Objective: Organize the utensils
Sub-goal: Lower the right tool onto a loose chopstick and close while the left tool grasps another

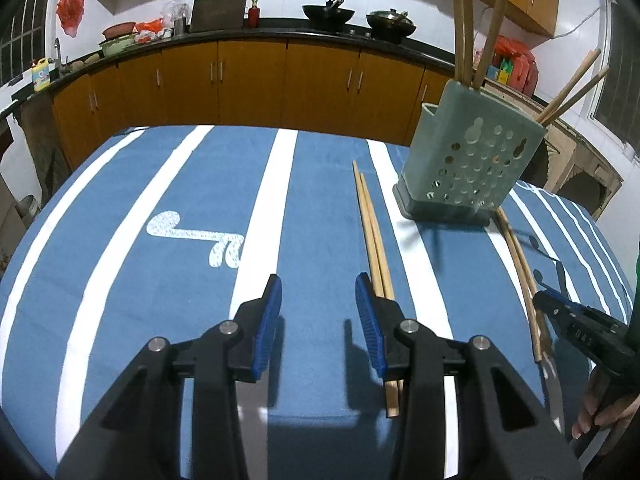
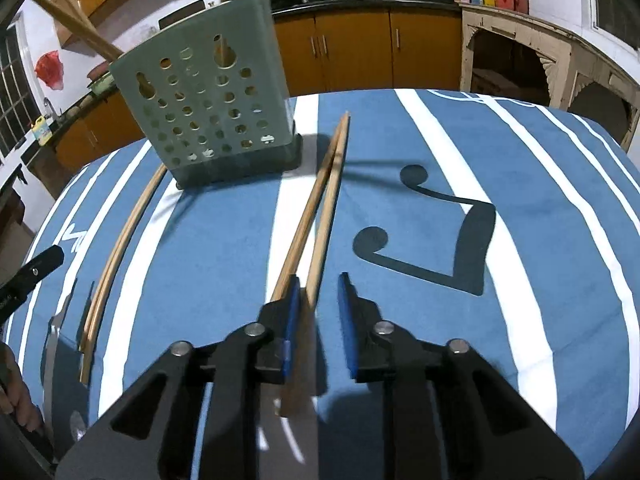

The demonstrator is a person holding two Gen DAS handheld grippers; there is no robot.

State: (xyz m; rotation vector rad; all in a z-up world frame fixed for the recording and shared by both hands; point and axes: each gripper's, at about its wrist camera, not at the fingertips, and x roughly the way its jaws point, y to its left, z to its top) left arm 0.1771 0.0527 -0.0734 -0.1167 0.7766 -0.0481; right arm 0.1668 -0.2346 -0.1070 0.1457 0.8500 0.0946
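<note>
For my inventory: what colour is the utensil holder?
Pale grey-green utensil holder, darker base; clearest in right wrist view.

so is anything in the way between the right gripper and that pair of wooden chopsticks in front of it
Nothing visible. The right gripper is open, and one stick of the wooden chopstick pair already lies between its blue pads; the other runs under the left pad. The green perforated holder stands beyond.

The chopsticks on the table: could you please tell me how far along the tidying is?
Done: several chopsticks already stand in the green holder. In hand: nothing yet; the right gripper has open jaws around one stick of a pair lying on the cloth. Left to do: that pair, plus a second pair beside the open left gripper, must go into the holder.
</note>
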